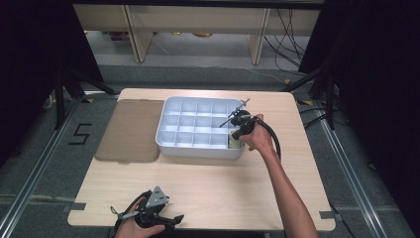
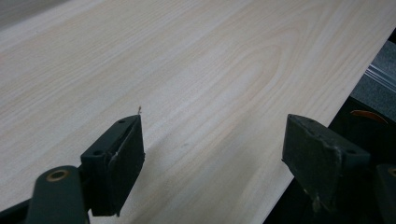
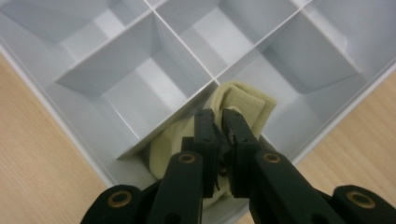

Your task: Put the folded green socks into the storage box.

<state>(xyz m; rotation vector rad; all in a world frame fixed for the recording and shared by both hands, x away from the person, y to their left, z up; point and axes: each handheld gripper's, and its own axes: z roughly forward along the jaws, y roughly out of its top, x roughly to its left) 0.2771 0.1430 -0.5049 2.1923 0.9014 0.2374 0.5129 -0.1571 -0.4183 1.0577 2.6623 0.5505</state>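
a: start at the right gripper [image 3: 219, 122]. how do its black jaws stand?

b: nearly together, pinched on a fold of the pale yellow knitted cloth, a rolled sock by the look of it [image 3: 243, 100]. in the right gripper view the cloth bulges out past the tips toward twelve o'clock and spreads back beneath the jaws toward seven.

a: and where does the cloth sit?

b: in a corner cell of the white plastic divided tray [image 1: 168, 140]. in the high view that's the near right corner, at about five o'clock from the tray's middle, with the cloth [image 1: 233, 142] just under the hand.

a: which way does it run?

b: roughly along the jaws, from six to twelve in the gripper's own view, tilted a touch toward one. it's leaning against the cell's divider, so i'd judge a straight pull up, away from the cell, suits it better than a sideways drag.

a: the left gripper [image 1: 148, 214]?

b: at the near edge of the light wooden table [image 2: 196, 70], around seven o'clock from the tray, well apart from it. its jaws stand wide with nothing between them. the right hand is plainly the nearer.
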